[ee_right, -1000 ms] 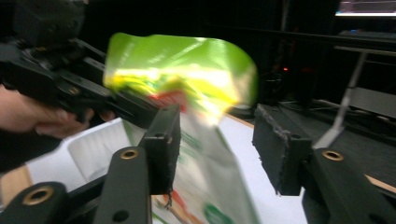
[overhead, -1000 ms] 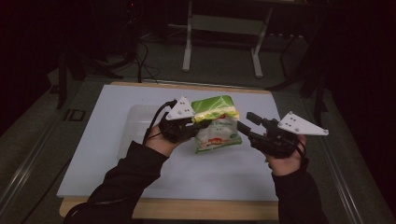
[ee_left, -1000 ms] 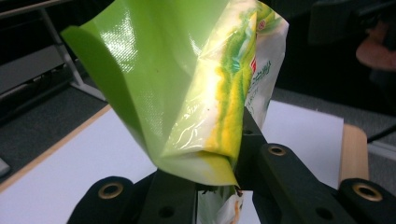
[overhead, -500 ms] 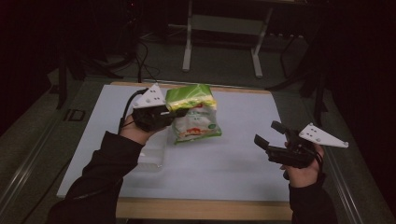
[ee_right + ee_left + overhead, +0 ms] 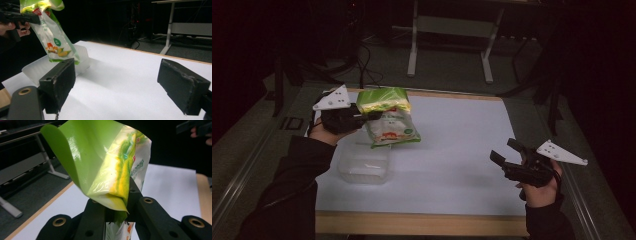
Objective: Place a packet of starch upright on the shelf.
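Our left gripper [image 5: 362,116] is pinched tight on the green top edge of the bag [image 5: 388,117], and we hold the bag up off the table [image 5: 462,150] at the far left. From the high view the bag hangs tilted, its green end toward the gripper and its white printed body slanting down to the right, above the far edge of the tub [image 5: 363,165]. In the left gripper view the two black jaws meet on the folded green film of the bag [image 5: 105,170], which curls up and over them. In the right gripper view the bag [image 5: 51,37] dangles over the clear tub [image 5: 50,65], its lower corner close to the rim; we cannot tell whether it touches.

Our right gripper [image 5: 507,155] sits at the near right of the table, well apart from the bag. Its jaws have just been opening and now stand spread wide with nothing between them, only bare white table seen past the pads [image 5: 60,77].
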Tool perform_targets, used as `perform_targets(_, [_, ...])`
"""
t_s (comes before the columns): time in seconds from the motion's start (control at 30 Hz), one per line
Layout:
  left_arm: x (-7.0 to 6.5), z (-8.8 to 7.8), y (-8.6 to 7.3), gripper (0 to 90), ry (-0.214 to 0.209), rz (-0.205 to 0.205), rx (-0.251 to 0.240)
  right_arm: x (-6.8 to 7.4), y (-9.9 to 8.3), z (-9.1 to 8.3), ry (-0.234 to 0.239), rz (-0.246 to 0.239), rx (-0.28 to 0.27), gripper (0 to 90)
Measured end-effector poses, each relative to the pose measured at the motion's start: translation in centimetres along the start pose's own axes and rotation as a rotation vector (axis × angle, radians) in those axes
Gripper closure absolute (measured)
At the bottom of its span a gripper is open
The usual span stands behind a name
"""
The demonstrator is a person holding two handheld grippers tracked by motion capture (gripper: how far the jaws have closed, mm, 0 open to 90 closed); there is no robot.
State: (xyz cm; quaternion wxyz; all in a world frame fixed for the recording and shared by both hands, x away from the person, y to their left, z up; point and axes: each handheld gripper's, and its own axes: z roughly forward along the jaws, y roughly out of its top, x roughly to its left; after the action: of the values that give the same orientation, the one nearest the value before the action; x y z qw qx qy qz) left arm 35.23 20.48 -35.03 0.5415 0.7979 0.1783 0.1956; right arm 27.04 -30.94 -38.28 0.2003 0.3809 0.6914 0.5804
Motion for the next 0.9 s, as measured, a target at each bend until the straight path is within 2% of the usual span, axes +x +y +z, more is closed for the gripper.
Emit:
perform_targets(0.07, [0.2,-0.2,-0.2,82.4,-0.001,0.001,0.004,0.0,0.0,0.1,0.001,-0.003,0.001,14.9])
perform_targets(0.13, [1.0,-1.3,-1.2,82.4,0.003,0.008,0.016,0.0,-0.1,0.2,0.017,-0.011,-0.002,16.9])
perform_targets(0.23, [1.7,-2.2,-2.0,82.4,0.002,0.002,0.029,-0.2,-0.3,0.4,0.034,-0.002,0.016,18.3])
perform_targets(0.27, [1.8,-2.4,-2.3,82.4,0.003,-0.006,0.029,-0.2,-0.4,0.4,0.026,-0.005,0.017,18.8])
perform_targets(0.4, [2.1,-3.1,-3.4,82.4,0.014,-0.003,0.044,-0.2,-0.6,0.5,0.021,-0.016,0.04,18.5])
perform_targets(0.47, [2.3,-3.3,-3.9,82.4,0.007,-0.017,0.042,-0.2,-0.8,0.5,0.018,-0.016,0.046,18.5])
perform_targets(0.57, [2.3,-3.4,-4.4,82.4,0.003,-0.011,0.047,-0.3,-0.9,0.4,0.01,-0.017,0.051,18.5])
perform_targets(0.9, [2.4,-4.1,-6.0,82.4,-0.04,-0.013,0.068,-1.0,-1.5,0.0,-0.001,0.021,0.054,18.5])
